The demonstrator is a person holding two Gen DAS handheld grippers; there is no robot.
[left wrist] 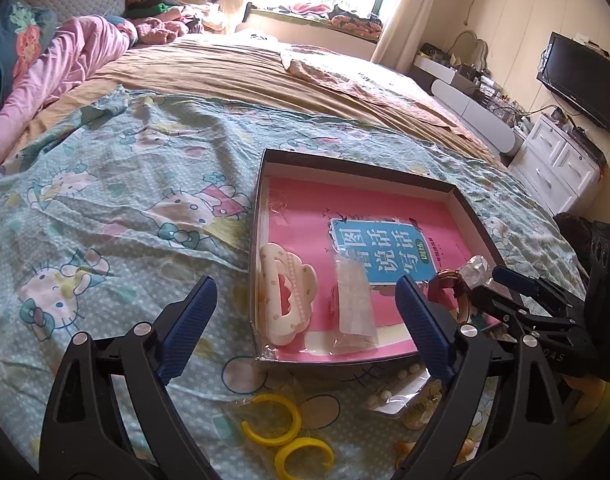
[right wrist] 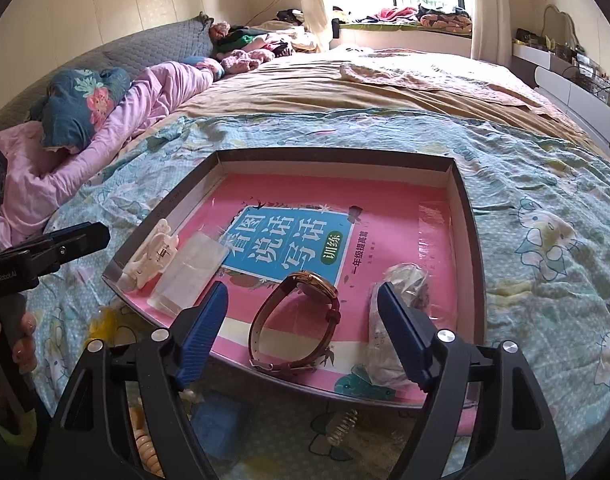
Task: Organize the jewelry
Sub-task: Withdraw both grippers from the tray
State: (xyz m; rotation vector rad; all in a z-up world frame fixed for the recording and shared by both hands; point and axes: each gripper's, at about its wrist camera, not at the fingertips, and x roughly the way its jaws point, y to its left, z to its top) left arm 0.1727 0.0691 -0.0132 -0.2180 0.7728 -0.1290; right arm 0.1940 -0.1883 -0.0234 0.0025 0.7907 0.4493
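A shallow dark box (left wrist: 261, 184) (right wrist: 471, 240) lined with a pink book lies on the bed. In it lie a cream hair claw (left wrist: 287, 298) (right wrist: 153, 254), a clear plastic packet (left wrist: 353, 304) (right wrist: 189, 276), a gold watch with a red-brown strap (right wrist: 301, 316) (left wrist: 451, 284) and a crumpled clear bag (right wrist: 397, 304). Two yellow hoops (left wrist: 281, 436) and a packet of pearl pieces (left wrist: 401, 388) lie on the sheet before the box. My left gripper (left wrist: 305, 320) is open and empty over the box's near edge. My right gripper (right wrist: 303, 328) is open, its fingers either side of the watch, not touching it.
The bed is covered with a blue cartoon-print sheet (left wrist: 105, 208). Pink bedding (left wrist: 65, 68) and pillows lie at the far left. A beaded string (right wrist: 147, 448), a blue packet (right wrist: 217, 420) and a small spring (right wrist: 343, 428) lie by the box's near edge. White drawers (left wrist: 557, 164) stand right.
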